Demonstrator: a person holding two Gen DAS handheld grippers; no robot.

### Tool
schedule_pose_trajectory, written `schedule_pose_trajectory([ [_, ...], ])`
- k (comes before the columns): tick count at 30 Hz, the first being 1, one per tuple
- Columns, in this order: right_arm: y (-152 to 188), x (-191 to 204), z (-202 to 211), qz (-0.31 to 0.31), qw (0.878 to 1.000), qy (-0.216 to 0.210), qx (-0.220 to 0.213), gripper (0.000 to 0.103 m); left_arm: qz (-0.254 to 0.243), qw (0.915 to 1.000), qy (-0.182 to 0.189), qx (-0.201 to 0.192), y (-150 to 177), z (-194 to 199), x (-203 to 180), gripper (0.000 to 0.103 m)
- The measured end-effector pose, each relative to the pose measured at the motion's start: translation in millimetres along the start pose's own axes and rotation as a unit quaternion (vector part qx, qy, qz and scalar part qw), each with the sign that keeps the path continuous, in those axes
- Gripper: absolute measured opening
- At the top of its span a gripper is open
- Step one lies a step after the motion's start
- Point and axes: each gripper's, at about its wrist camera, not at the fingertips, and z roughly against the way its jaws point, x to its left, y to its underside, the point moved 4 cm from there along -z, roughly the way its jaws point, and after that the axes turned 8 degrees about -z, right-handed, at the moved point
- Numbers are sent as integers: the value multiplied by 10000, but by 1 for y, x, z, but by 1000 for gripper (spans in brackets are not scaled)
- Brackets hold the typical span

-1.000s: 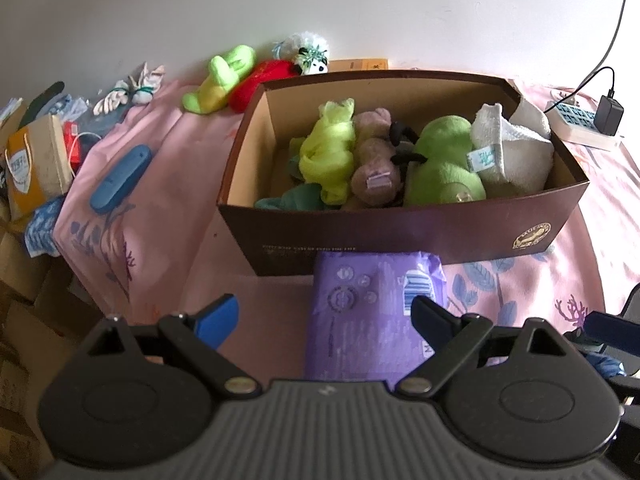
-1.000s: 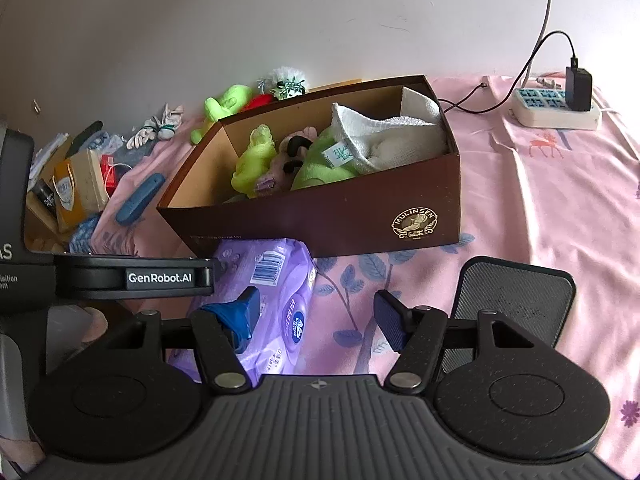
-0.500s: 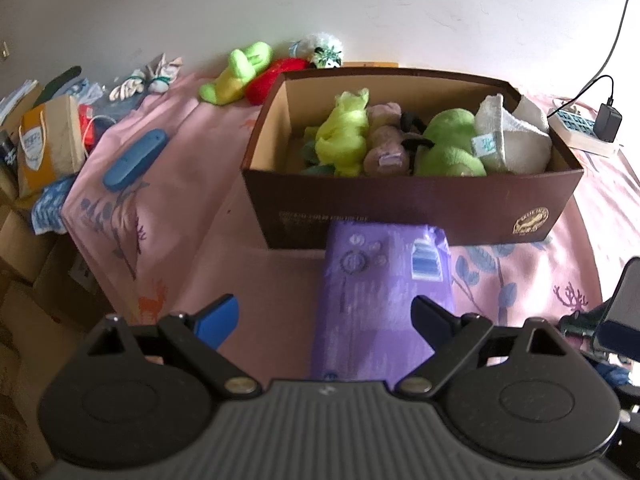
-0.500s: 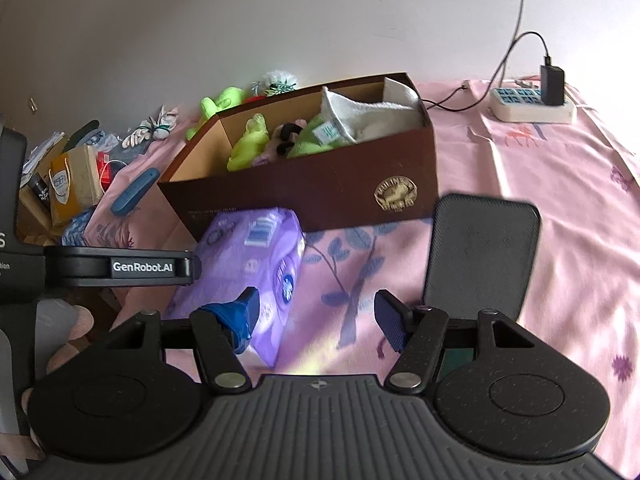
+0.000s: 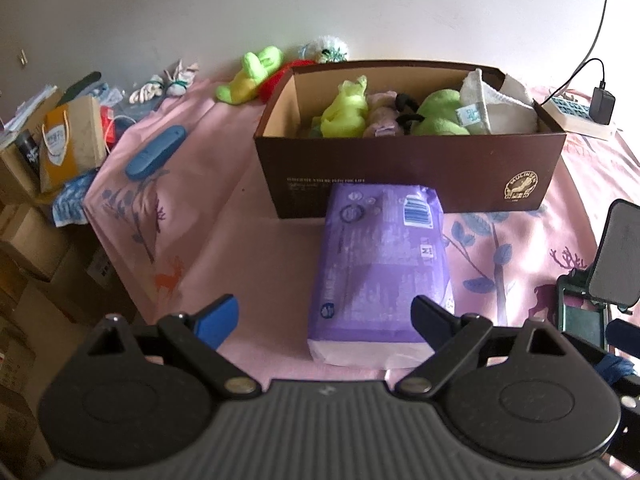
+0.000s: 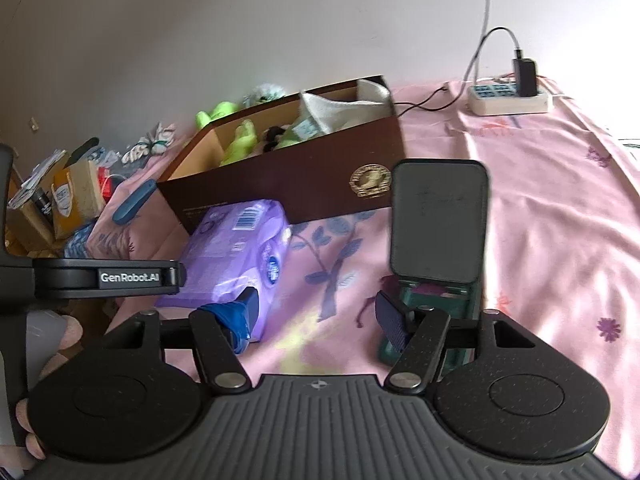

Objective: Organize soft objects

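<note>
A brown cardboard box [image 5: 412, 172] [image 6: 296, 184] on the pink cloth holds several soft toys, among them a yellow-green one [image 5: 346, 110] and a green one [image 5: 440, 116], plus a white towel [image 5: 500, 108]. A purple soft pack [image 5: 384, 264] [image 6: 236, 248] lies against the box's front wall. A green plush [image 5: 252, 74], a red one [image 5: 276, 80] and a white one [image 5: 328, 46] lie behind the box. My left gripper [image 5: 324, 318] is open and empty, just short of the pack. My right gripper [image 6: 316, 314] is open and empty to the pack's right.
A phone stand [image 6: 438, 220] [image 5: 616, 256] stands right of the pack. A power strip with a charger [image 6: 510, 96] lies at the back right. A blue case [image 5: 156, 156] and rolled white socks [image 5: 160, 86] lie left. Cartons and a paper bag [image 5: 70, 140] sit past the cloth's left edge.
Both grippers have drawn back from the box and lowered, so the box looks smaller and the whole purple pack now shows. Both stayed open and empty.
</note>
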Motion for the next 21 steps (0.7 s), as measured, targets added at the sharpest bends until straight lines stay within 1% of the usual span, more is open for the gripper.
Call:
schedule_pose_trajectory([
  [4,0,-14,7,-106,9999,81,-95,50,-51,9999,-61,-70,-1,1,-6,92],
  [11,-2,-33,17,-322,9985,201,-401,51,-126,9997,-60,-185,-3,0,-15,92],
  [18,-8,-35,24,-353,9974,240,-588,51,-342,9989,-96,-295,-6,5,-28,92],
  [21,-11,-34,28,-265,9971,301,-641,51,-302,9987,-163,-364,-8,9,-24,92],
])
